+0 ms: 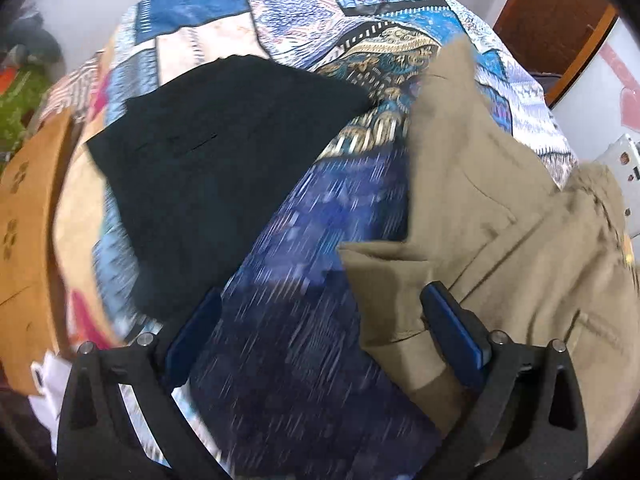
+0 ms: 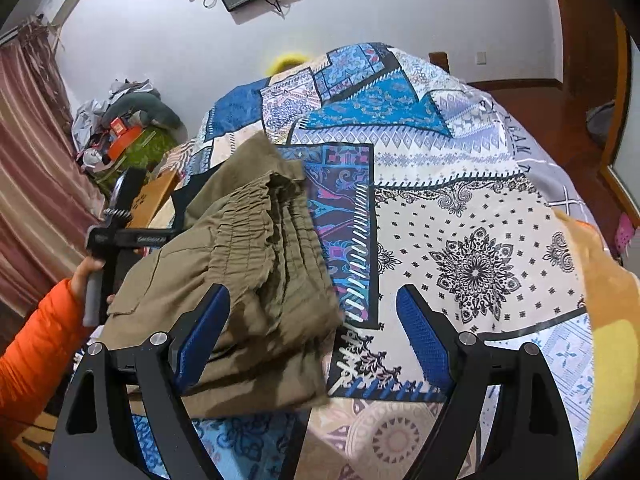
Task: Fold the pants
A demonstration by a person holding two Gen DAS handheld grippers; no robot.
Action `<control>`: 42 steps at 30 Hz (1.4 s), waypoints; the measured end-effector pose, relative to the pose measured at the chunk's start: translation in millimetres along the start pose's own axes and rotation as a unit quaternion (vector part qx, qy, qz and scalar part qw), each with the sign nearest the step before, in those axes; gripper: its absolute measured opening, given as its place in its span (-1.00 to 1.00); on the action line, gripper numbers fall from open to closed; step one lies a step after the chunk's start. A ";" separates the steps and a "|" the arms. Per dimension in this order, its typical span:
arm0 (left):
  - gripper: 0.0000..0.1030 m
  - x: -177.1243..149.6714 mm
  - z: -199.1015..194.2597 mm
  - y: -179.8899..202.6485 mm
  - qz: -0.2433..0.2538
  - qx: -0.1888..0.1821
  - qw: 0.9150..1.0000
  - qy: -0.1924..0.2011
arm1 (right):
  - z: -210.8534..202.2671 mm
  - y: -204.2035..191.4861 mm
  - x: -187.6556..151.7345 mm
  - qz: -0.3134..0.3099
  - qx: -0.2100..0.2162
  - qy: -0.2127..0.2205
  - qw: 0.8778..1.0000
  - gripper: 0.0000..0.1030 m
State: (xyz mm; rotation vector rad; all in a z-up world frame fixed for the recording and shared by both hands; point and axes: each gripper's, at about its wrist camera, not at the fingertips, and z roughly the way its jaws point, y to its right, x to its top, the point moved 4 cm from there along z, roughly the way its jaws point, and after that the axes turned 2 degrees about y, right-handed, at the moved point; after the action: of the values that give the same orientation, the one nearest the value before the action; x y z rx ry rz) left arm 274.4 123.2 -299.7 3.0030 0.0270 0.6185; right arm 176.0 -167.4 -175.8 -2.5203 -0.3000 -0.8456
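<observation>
The khaki pants [image 2: 248, 264] lie folded on the patterned bedspread [image 2: 460, 208], with the elastic waistband bunched on top. In the left wrist view the khaki pants [image 1: 480, 208] fill the right side. My left gripper [image 1: 320, 294] stands wide open just above the bed. Its right finger [image 1: 456, 332] sits over the near edge of the pants, and its left finger [image 1: 196, 336] is over bare bedspread. My right gripper [image 2: 313, 290] is open too, its left finger [image 2: 204, 332] over the pants and its right finger [image 2: 424, 336] over the bedspread. Neither pad presses on cloth.
A folded black garment [image 1: 224, 168] lies on the bed left of the khaki pants. A hand in an orange sleeve [image 2: 36, 344] holds the left gripper's handle [image 2: 116, 232]. A wooden bed frame [image 1: 24, 216] runs along the left, and clutter [image 2: 124, 128] lies on the floor beyond.
</observation>
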 end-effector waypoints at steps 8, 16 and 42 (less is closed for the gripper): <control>0.99 -54.2 -36.3 4.0 -0.015 -0.023 1.000 -0.009 | -12.1 -17.8 -10.1 -0.017 0.013 0.004 1.000 0.60; 0.97 -84.8 -76.0 51.5 0.024 -0.039 0.999 0.027 | -17.7 -20.4 -18.8 -0.030 0.007 0.010 0.999 0.59; 0.74 -38.7 -139.7 42.6 0.034 0.031 0.989 0.142 | -12.8 10.8 -4.2 -0.044 -0.013 -0.005 0.999 -0.14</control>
State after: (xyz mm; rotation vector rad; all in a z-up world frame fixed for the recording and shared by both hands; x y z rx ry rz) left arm 183.7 89.3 -183.7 2.9576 -0.0421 1.0655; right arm 169.8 -183.3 -173.3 -2.5514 -0.4093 -0.8769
